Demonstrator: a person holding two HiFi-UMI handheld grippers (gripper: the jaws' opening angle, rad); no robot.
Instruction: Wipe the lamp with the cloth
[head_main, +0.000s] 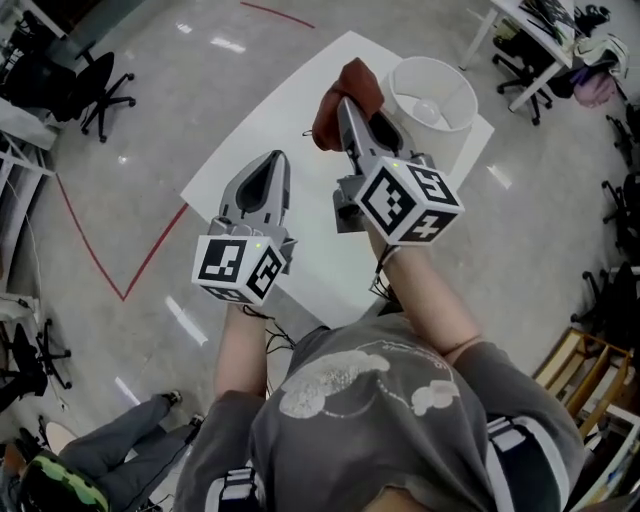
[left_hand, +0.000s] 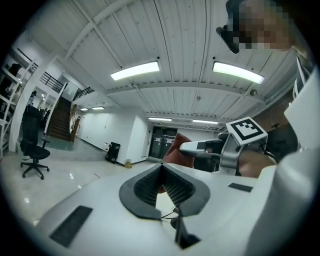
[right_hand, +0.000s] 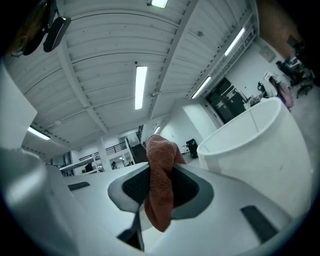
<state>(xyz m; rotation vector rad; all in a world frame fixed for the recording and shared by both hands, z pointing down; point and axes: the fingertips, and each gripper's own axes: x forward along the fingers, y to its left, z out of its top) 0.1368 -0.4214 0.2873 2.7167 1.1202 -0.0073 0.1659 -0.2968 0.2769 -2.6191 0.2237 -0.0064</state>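
left gripper (head_main: 272, 160): jaws pressed together, nothing between them | right gripper (head_main: 347, 104): jaws clamped on the cloth (head_main: 361, 82), reaching further forward than the left | left forearm (head_main: 240, 345) and right forearm (head_main: 432, 290): bare, stretched ahead of the torso, grippers side by side, not touching

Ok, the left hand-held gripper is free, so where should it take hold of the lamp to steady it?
Probably the top rim of the lamp, on its near left side, from above, one jaw inside and one outside. The shade is an open drum that looks too wide to span, but its wall is thin. The left hand-held gripper is shut, so open it first.
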